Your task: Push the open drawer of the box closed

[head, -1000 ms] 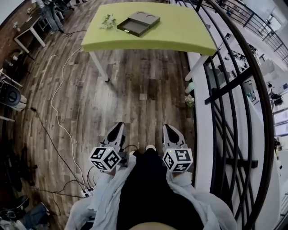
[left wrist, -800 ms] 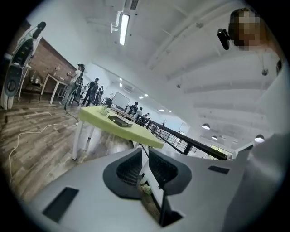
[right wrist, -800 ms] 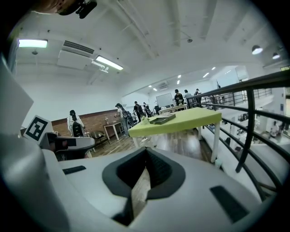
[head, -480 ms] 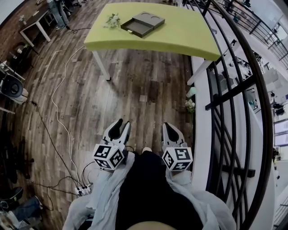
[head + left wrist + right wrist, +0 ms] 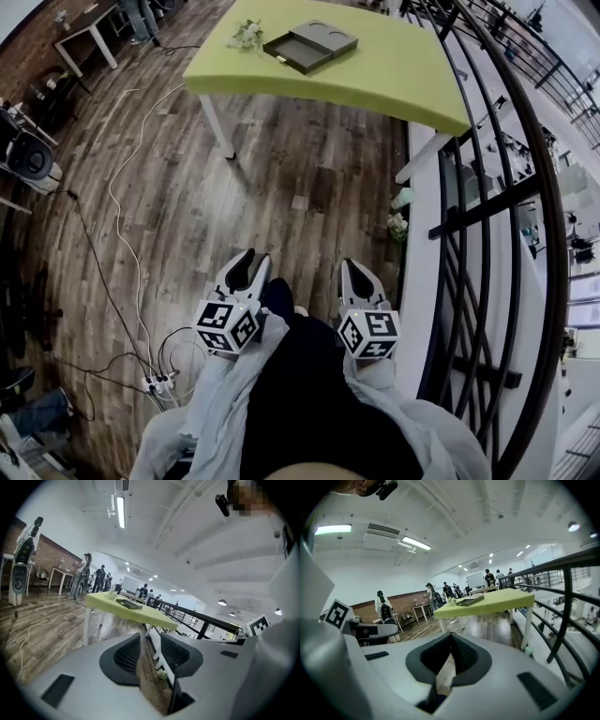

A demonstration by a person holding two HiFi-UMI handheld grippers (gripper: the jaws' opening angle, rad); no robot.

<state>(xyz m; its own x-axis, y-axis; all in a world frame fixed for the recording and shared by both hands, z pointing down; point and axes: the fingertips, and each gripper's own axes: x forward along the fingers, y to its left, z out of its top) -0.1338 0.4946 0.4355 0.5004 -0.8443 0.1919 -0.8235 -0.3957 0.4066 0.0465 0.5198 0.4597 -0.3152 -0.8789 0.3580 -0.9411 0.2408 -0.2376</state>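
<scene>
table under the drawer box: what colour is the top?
Lime green. The rectangular tabletop shows best in the head view.

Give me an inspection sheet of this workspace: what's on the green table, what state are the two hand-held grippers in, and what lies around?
Surface: green table on a wooden floor, well ahead of the person.
Job's things: dark box on the table, its drawer pulled out; nothing touches it.
Clutter: small plant sprig beside the box.
Grippers: left gripper open, its jaws have just been opening, nothing between them; right gripper shut, empty.
Cables: white cable trailing across the floor toward a power strip.
Surroundings: black railing on the right; people in the distance.
</scene>
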